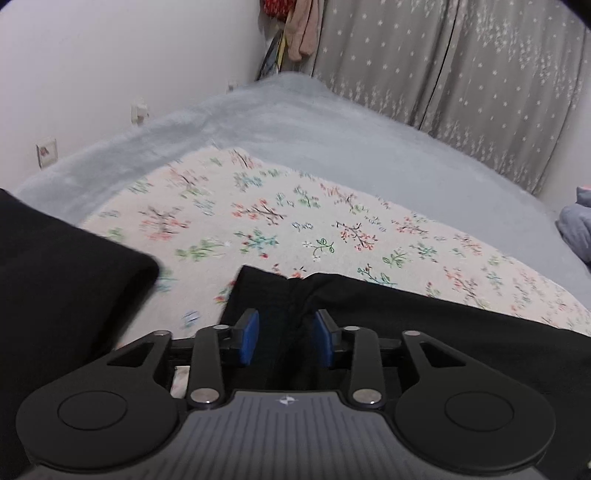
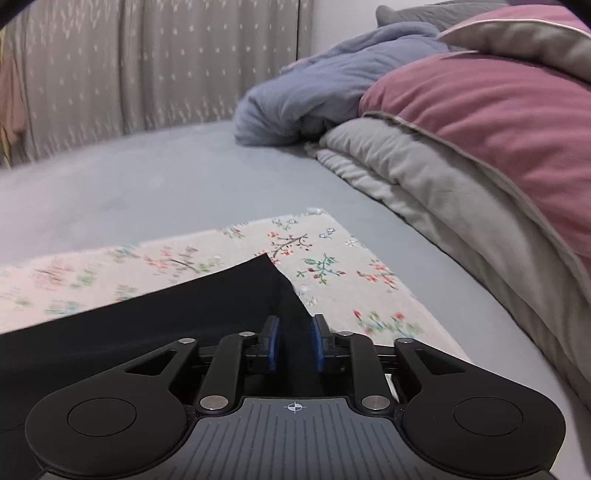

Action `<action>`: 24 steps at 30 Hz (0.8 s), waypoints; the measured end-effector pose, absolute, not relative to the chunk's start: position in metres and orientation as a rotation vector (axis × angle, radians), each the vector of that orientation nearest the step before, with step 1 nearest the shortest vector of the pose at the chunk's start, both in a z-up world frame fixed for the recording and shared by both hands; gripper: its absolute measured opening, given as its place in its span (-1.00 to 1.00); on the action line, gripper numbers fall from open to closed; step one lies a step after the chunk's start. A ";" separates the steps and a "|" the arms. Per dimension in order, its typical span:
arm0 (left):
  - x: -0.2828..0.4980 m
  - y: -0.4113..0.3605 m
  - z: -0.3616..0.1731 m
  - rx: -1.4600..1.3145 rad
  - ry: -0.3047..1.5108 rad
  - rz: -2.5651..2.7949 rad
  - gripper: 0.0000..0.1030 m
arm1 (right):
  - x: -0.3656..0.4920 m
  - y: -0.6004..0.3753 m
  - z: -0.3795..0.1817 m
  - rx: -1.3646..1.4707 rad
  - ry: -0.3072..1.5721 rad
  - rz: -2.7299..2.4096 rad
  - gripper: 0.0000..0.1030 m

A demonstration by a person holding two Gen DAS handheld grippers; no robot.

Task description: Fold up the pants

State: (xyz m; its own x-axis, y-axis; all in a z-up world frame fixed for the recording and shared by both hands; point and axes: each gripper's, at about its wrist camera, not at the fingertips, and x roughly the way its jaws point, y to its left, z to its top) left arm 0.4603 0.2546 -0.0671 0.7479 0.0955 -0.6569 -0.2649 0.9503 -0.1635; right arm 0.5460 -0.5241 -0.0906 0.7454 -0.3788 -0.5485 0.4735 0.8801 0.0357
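The black pants (image 1: pixel 406 317) lie flat on the flowered cloth (image 1: pixel 258 221) in the lower frame, and both the left gripper (image 1: pixel 286 338) and right gripper (image 2: pixel 295 341) hold their fingers apart over its corners, probably to let the fold rest.

Black pants (image 1: pixel 424 332) run off the lower right edge in the left wrist view; their lower part is hidden behind the gripper body. A second black mass (image 1: pixel 55 280) is cut by the left edge, identity unclear. Floral cloth (image 2: pixel 74 280) smeared by blur at lower left of the right wrist view. Hanging garments (image 1: pixel 295 26) cropped at top.
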 end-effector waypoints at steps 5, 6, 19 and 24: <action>0.404 0.260 -0.059 -0.368 0.717 0.186 0.02 | 0.459 -0.513 -0.067 0.247 0.553 -0.412 -0.42; 0.391 0.258 -0.060 -0.394 0.728 0.177 0.02 | 0.440 -0.512 -0.064 0.277 0.555 -0.401 -0.37; 0.294 0.253 -0.105 -0.533 0.836 0.342 0.21 | 0.199 -0.444 -0.083 0.588 0.642 -0.379 0.15; 0.280 0.252 -0.106 -0.521 0.817 0.379 0.01 | 0.153 -0.416 -0.098 0.663 0.661 -0.377 0.15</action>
State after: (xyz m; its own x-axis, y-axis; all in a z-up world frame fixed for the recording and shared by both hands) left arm 0.2804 0.2518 -0.1056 0.6295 0.1198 -0.7677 -0.5086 0.8105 -0.2905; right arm 0.1530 -0.4159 -0.0981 0.7339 -0.1151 -0.6695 0.5176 0.7330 0.4414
